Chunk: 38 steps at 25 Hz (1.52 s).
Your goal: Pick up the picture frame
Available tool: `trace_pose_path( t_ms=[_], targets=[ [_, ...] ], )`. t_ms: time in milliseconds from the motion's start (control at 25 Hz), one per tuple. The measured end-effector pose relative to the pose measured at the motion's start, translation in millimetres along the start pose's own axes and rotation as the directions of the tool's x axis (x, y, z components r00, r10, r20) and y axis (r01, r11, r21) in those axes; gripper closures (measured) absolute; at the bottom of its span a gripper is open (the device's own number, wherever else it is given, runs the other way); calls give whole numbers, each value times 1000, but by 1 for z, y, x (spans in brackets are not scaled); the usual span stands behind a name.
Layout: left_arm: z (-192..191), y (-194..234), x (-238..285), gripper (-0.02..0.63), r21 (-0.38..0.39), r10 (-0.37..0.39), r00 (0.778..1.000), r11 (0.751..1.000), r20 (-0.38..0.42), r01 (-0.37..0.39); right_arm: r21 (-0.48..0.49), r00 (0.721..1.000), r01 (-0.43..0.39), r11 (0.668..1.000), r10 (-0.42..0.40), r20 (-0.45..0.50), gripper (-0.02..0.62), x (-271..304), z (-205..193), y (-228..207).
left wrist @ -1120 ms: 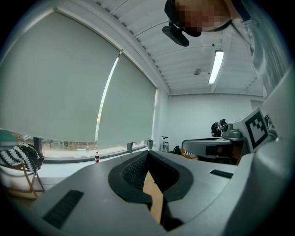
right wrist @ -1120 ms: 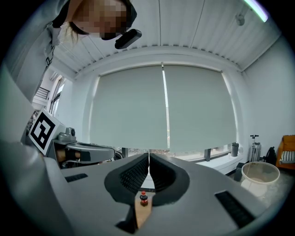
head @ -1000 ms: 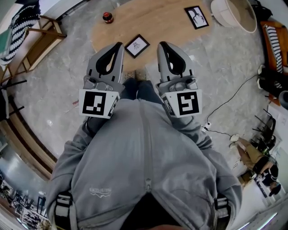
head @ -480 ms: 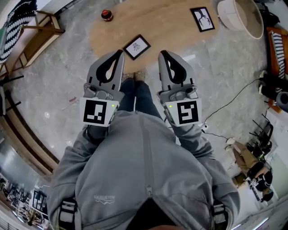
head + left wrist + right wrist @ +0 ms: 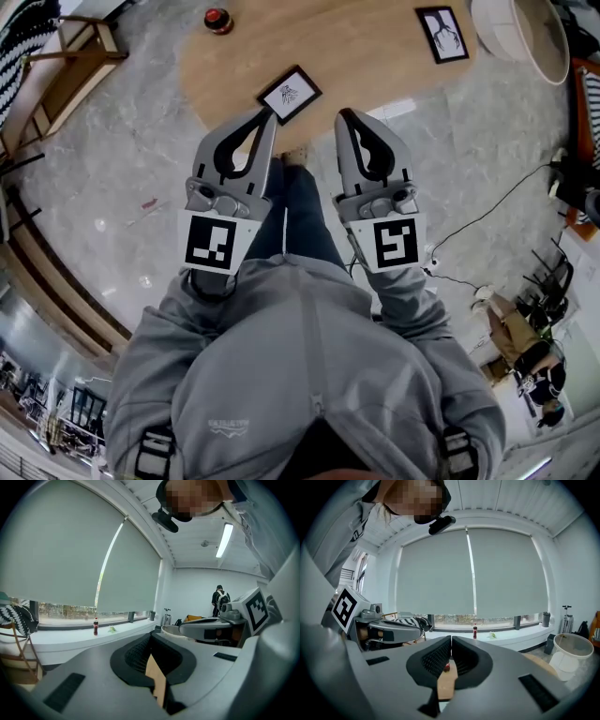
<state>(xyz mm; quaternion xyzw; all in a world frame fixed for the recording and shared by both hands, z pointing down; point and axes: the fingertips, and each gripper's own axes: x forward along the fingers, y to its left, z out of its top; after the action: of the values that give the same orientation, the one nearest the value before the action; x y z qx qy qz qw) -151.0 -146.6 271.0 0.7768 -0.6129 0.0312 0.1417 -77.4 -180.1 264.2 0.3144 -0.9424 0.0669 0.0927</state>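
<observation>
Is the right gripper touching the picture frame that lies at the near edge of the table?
Apart. The head view shows bare table between the right gripper and the picture frame; its jaws are shut on nothing.

head view: overhead, steeply down | gripper views: near-level, toward window | shared: wooden table

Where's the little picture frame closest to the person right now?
In the head view, the nearer picture frame lies flat near the front edge of the wooden table, left of centre, just beyond the tip of the left gripper.
</observation>
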Motion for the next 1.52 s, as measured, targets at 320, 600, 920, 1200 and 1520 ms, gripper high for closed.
trace_pose_path(
  t_ms=[320, 600, 920, 1200, 1520],
  targets=[
    [-69, 19, 25, 589, 13, -5, 998, 1000, -56, 5, 8, 1000, 1, 1000, -1, -25, 563, 29, -69, -14],
    [-123, 34, 46, 589, 19, 5, 997, 1000, -79, -3, -6, 999, -13, 1000, 13, -50, 563, 43, -121, -21],
    [-168, 43, 62, 588, 35, 8, 996, 999, -91, -5, 16, 997, -17, 1000, 18, -72, 563, 52, -170, -29],
    [-205, 48, 78, 589, 22, -29, 994, 999, -101, 32, 31, 994, -12, 999, 15, -106, 563, 60, -212, -35],
    [-240, 55, 93, 588, 28, -64, 991, 997, -117, 68, 47, 992, -4, 999, 10, -127, 563, 71, -250, -41]
  ],
)
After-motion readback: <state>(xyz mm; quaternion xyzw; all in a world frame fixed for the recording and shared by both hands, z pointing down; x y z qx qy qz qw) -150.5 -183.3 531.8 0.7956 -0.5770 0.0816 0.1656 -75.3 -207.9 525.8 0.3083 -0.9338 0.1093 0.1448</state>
